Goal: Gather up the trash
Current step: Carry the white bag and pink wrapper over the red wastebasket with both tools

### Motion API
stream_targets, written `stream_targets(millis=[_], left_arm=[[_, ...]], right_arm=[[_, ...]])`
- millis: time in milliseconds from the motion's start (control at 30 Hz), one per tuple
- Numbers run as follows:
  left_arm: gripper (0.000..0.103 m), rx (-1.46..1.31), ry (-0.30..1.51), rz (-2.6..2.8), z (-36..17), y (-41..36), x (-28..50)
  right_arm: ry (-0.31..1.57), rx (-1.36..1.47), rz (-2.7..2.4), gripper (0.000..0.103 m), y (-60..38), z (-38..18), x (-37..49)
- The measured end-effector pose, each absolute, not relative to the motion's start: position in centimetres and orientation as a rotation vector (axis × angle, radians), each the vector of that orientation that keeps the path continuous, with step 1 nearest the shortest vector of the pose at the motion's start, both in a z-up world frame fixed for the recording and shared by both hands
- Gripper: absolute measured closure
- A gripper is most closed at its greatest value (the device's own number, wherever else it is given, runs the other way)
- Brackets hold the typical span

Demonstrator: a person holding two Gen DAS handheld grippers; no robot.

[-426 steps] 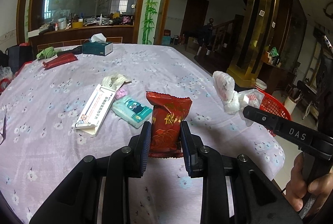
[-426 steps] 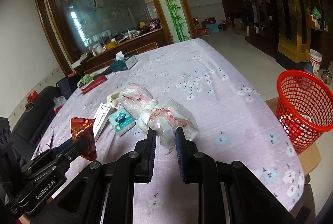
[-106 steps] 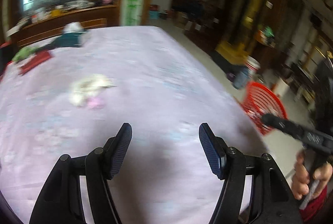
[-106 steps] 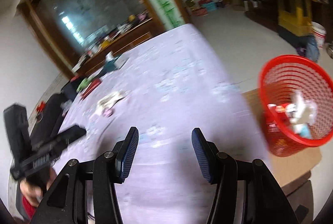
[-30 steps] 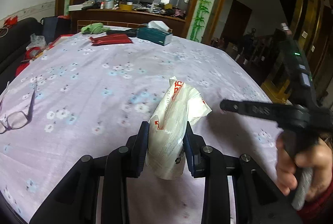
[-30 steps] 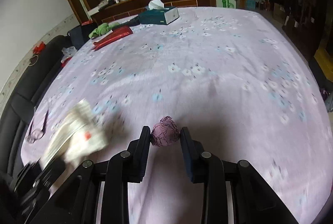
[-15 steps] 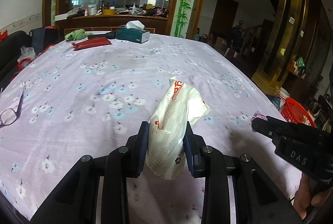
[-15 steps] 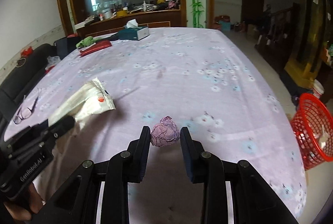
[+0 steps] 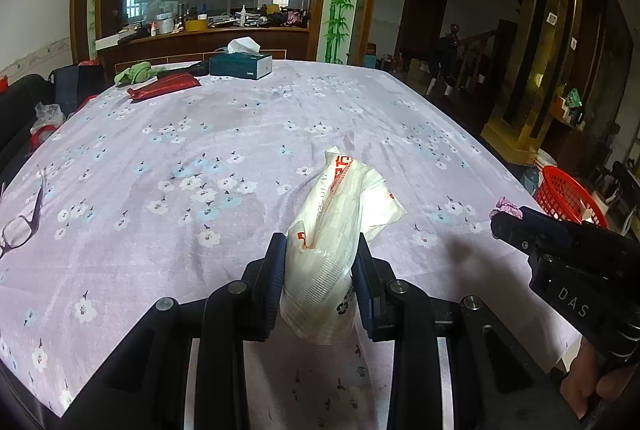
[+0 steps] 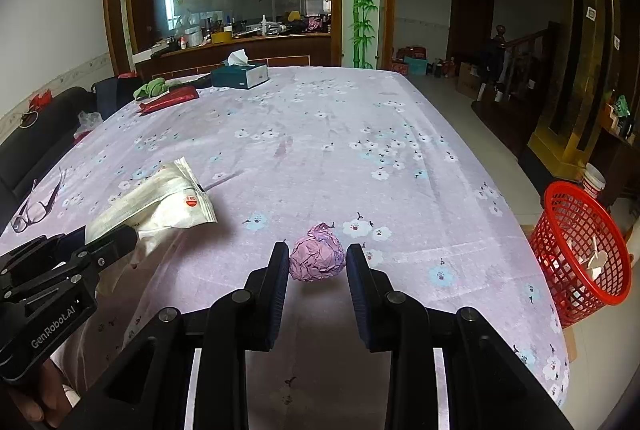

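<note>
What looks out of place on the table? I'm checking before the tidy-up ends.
A pair of glasses lies loose near the table's left edge, one arm sticking up. Otherwise only the white wrapper in the left gripper and the crumpled pink ball in the right gripper.

"DAS", "GenRobot.AI" on tool bodies
</note>
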State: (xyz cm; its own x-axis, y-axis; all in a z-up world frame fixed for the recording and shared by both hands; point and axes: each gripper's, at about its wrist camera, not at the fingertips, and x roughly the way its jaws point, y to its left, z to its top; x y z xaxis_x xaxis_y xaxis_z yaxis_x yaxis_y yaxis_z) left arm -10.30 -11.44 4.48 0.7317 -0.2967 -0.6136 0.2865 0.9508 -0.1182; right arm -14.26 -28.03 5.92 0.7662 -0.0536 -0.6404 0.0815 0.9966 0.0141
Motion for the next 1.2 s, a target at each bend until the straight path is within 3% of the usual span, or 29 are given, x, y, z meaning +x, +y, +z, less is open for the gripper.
stream_targets(millis=[1200], left_arm=[[0.072,0.029,0.698,-0.391,5.1,-15.5,-10.5]], right_arm=[[0.687,0.132,-0.126,0.071,-32.5,5.7,-16.0]])
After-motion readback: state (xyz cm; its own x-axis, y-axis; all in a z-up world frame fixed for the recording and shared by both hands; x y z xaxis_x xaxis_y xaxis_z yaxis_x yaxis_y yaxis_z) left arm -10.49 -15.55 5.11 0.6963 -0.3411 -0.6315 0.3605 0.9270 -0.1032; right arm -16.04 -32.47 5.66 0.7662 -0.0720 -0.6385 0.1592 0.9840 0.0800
